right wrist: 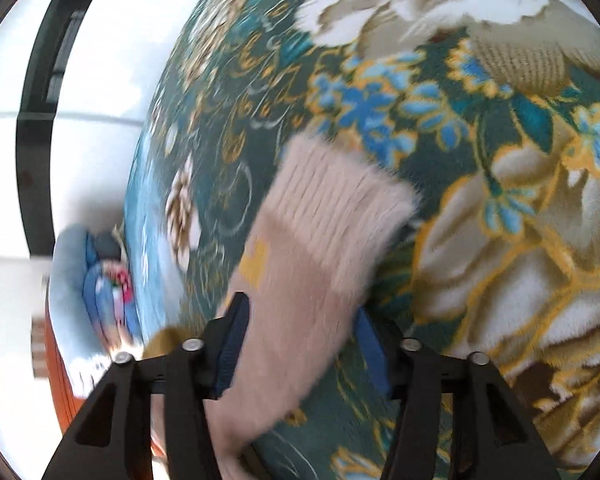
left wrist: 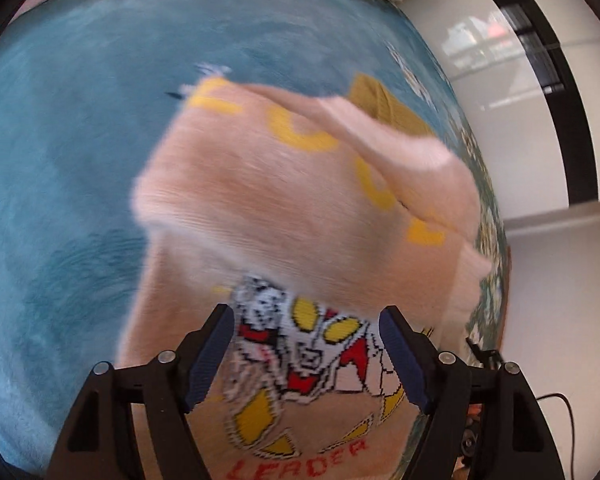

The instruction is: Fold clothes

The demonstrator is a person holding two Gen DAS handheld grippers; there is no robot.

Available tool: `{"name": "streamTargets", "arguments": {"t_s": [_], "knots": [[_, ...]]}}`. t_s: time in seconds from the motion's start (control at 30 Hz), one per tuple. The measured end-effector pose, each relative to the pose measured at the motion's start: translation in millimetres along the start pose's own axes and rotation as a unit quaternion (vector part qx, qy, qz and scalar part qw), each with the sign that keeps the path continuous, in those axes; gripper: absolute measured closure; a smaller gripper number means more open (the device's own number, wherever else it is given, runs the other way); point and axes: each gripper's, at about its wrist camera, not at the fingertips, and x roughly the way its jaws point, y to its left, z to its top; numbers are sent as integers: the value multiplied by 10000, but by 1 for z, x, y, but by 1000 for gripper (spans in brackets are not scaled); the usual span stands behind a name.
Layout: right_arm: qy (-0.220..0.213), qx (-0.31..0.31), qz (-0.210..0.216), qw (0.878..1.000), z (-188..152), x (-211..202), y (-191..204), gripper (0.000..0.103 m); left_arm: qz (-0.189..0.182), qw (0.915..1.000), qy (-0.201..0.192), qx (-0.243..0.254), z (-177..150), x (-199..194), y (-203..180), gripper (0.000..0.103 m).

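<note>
A fuzzy pink sweater [left wrist: 300, 200] with yellow letters and a robot print lies folded over on the blue blanket [left wrist: 60, 160]. My left gripper [left wrist: 306, 344] is open, its blue pads on either side of the robot print, above the cloth. In the right wrist view the sweater's ribbed sleeve cuff [right wrist: 336, 192] runs up between the fingers of my right gripper [right wrist: 300, 340]. The jaws stand apart on either side of the sleeve. The image is blurred, so I cannot tell whether they pinch it.
A mustard garment [left wrist: 384, 104] peeks from behind the sweater. A floral green blanket [right wrist: 500, 200] covers the surface on the right. A pile of folded clothes [right wrist: 104, 292] sits at the far end. White floor [left wrist: 540, 280] lies beyond the edge.
</note>
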Motion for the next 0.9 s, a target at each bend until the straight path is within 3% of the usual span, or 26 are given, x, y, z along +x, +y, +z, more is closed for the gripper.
{"name": "streamTargets", "arguments": {"t_s": [0.03,0.07,0.17,0.27,0.4,0.5,0.6,0.7,0.8,0.9], "knots": [[-22,74,-37,10000,2,2,1,74,24,10000,-80,-51,2,-6,5,25],[-15,121,-54,9999,5,3,2,91,47,9998,-161,-102,4,-12,10,25],[-12,49,-5,10000,12,-4,12,93,286,9985,-464,-106,9,-28,19,25],[-361,-434,183,9982,23,-32,37,94,408,9960,-726,-312,12,-41,38,24],[-742,-1453,427,9857,24,-78,91,94,-58,9894,-795,-1216,12,-46,73,24],[-832,-2624,538,9598,-11,-103,146,94,67,9898,-832,-1156,12,-45,70,24],[-664,-3657,829,9247,-72,-115,193,94,207,9908,-872,-1017,11,-44,65,24],[-284,-4526,912,8866,-151,-100,228,94,326,9907,-940,-932,10,-46,63,24],[172,-5171,987,8500,-230,-71,250,94,238,9848,-1099,-1321,6,-59,80,24],[735,-5519,1070,8237,-301,-43,254,94,109,9781,-1219,-1681,1,-70,95,24]]}}
